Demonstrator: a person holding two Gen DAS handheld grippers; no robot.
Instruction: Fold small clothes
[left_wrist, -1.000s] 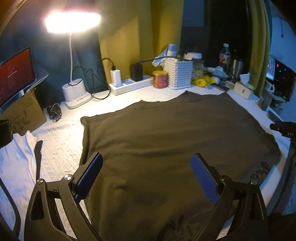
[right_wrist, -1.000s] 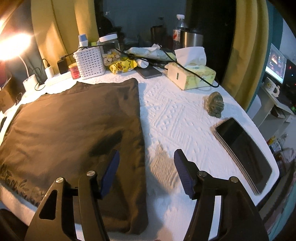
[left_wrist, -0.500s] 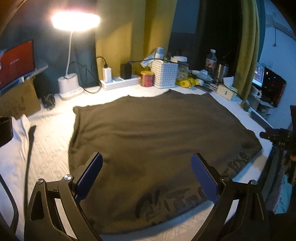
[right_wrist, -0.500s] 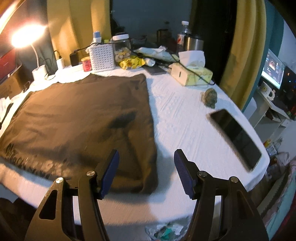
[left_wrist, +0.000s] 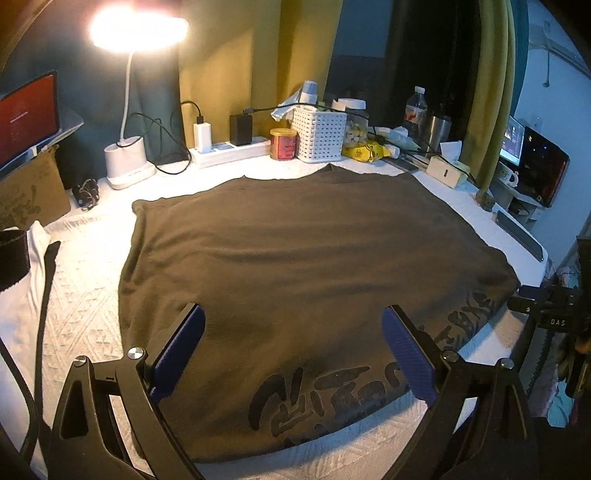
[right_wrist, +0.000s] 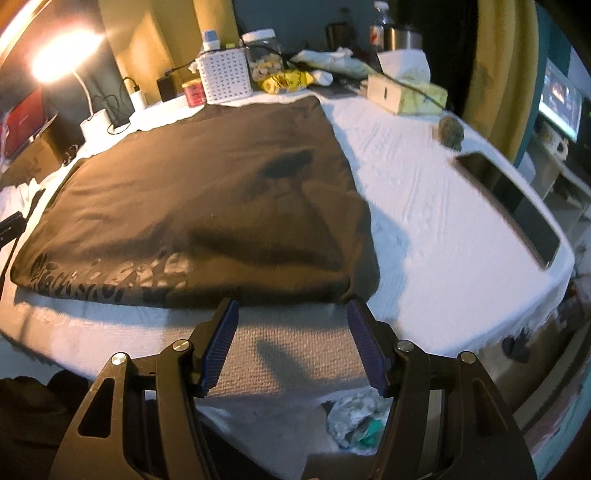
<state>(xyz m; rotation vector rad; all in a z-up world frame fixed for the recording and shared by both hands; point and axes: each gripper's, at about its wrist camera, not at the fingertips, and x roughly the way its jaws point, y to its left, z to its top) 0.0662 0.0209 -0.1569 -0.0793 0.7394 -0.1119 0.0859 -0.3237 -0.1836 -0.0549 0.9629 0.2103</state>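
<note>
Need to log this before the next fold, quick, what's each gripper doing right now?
Left gripper: open, holding nothing, above the shirt.
Right gripper: open, holding nothing, off the shirt's near edge.

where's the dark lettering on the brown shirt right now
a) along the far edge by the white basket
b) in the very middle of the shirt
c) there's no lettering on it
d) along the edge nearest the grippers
d: the dark lettering runs along the brown shirt's near edge at the table's front, just ahead of the open left hand-held gripper, while the far edge by the white basket is plain.
</note>
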